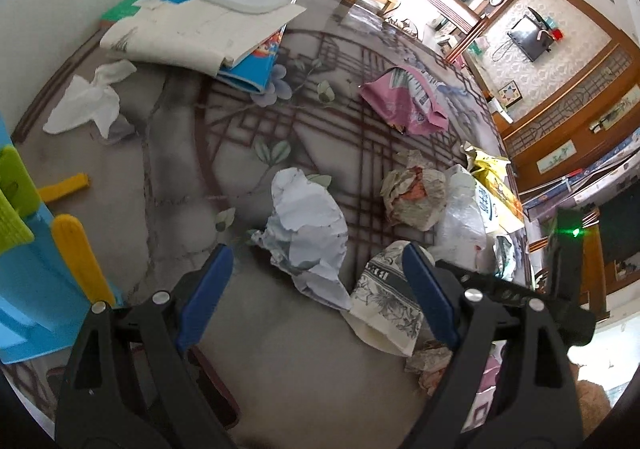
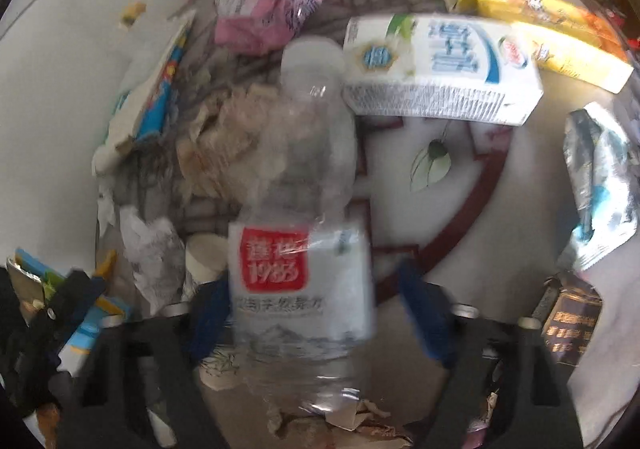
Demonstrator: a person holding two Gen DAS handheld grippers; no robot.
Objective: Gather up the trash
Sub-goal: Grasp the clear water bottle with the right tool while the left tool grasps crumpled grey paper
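In the left wrist view my left gripper (image 1: 318,281) is open and empty, its blue pads either side of a crumpled white paper ball (image 1: 306,227) on the patterned tabletop. A patterned paper cup (image 1: 386,301) lies by the right pad. In the right wrist view, which is blurred, my right gripper (image 2: 316,305) is open with a clear plastic water bottle (image 2: 304,217), red-and-white label, lying between its pads; I cannot tell if the pads touch it. The right gripper also shows in the left wrist view (image 1: 496,285), reaching in from the right.
Other trash: a white tissue (image 1: 86,101), a pink wrapper (image 1: 404,99), a brown crumpled paper (image 1: 414,195), a white milk carton (image 2: 440,69), yellow packaging (image 2: 532,9), a silver-blue wrapper (image 2: 600,185). Stacked papers and books (image 1: 208,33) at the back left. A blue and yellow toy (image 1: 44,249) at the left.
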